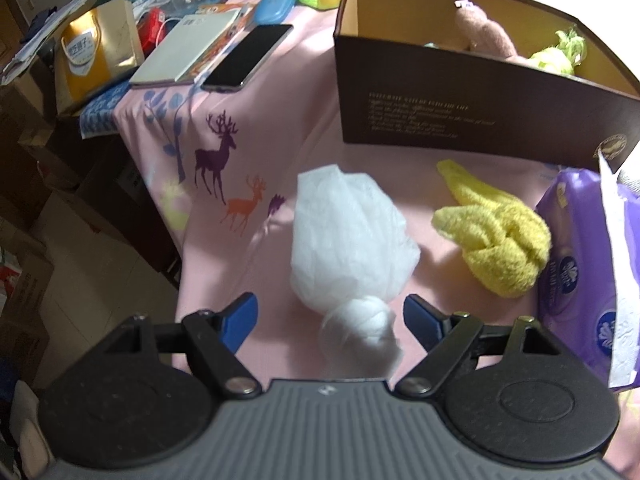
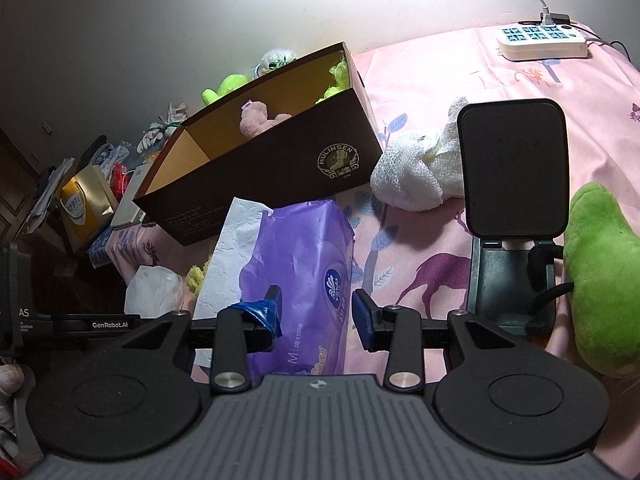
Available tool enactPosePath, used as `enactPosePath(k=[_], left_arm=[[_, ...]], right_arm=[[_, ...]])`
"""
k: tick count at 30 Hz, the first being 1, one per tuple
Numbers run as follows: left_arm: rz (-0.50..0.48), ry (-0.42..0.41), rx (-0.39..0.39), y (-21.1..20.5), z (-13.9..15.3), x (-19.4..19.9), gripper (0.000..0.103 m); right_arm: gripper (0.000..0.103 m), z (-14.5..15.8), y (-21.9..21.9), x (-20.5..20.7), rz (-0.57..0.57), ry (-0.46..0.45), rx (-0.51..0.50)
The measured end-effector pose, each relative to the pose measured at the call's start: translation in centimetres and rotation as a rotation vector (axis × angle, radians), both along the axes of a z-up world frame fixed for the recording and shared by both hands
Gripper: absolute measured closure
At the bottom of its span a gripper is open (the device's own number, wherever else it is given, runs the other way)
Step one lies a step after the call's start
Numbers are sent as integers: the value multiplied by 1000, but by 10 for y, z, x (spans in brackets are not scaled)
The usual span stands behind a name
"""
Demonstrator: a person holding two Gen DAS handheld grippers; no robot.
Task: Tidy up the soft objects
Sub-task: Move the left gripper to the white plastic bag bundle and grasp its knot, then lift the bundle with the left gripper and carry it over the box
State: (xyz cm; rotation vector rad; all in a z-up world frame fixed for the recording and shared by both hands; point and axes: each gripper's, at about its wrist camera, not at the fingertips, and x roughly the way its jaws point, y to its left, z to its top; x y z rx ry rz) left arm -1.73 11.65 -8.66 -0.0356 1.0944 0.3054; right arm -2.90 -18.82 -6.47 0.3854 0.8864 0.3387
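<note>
A knotted white plastic bag lies on the pink sheet, and its knot sits between the fingertips of my left gripper, which is open wide with neither pad pressing on it. To the right lie a yellow towel and a purple tissue pack. Behind them stands a brown box that holds a pink plush and a yellow-green soft thing. My right gripper hovers over the tissue pack, jaws a little apart, nothing pinched.
A white towel animal, a black phone stand, a green plush and a power strip lie right of the box. A phone, a notebook and a gold bag crowd the far left. The bed's edge drops off at left.
</note>
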Motion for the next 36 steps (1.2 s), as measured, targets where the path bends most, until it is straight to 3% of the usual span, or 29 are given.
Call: enactPosePath(k=[8,14,20,23,26,30,36], left_arm=[[34,30,-14,8,-17,-1,17],[52,37,-81,18,-24,2,17],[8,16,-131,21,-26,1,41],[-9,2,-147,23,-23,2,72],[-29,-6,-182,28,-19,1,75],[-73,-36,-170,27,-9,-4,77],[-160,-164,-156,24,35,-10,77]], right_arm=[[82,-2,3,-1,5,10,-7],[81,-2,7,0,-1,17,-11],[81,0,12,1,-17,12,-15],[81,0,16,2,-23,13,-13],[81,1,19,3,-26,9,-13],[81,1,24,6,-29,10,-13],[81,0,28,10,-44,12,-9]])
